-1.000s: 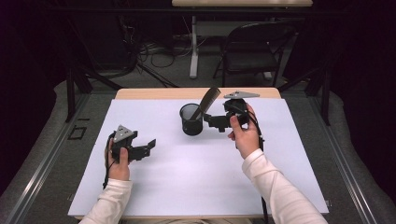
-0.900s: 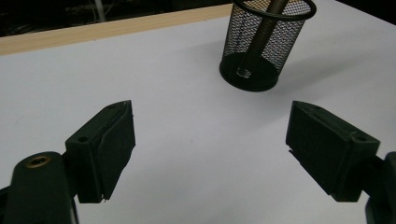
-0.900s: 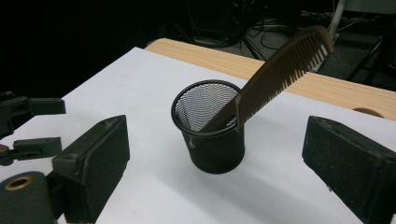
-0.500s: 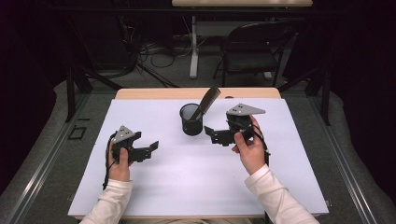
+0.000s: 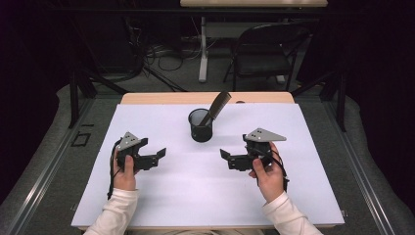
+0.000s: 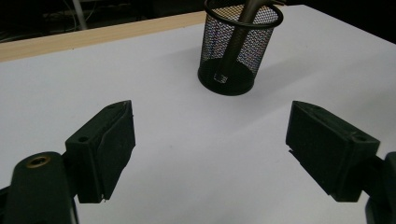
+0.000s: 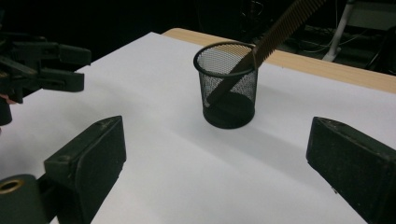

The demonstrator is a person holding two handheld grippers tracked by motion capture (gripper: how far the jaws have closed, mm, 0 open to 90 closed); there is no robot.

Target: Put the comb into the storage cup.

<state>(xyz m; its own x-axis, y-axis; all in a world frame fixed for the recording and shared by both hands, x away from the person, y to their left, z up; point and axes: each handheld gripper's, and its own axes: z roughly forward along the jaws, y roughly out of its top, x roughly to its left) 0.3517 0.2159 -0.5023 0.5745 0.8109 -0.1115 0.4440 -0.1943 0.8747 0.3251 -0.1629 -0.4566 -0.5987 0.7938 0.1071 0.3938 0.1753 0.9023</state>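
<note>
Now both my left gripper [image 5: 159,154] and right gripper [image 5: 224,156] hover with jaws apart, flanking the mesh cup [image 5: 200,125] holding a comb [image 5: 219,105] near the bench's far edge.

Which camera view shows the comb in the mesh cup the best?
The right gripper view: the comb leans on the mesh cup rim, teeth visible. The left gripper view shows its lower end inside the cup. The high view shows it small.
</note>
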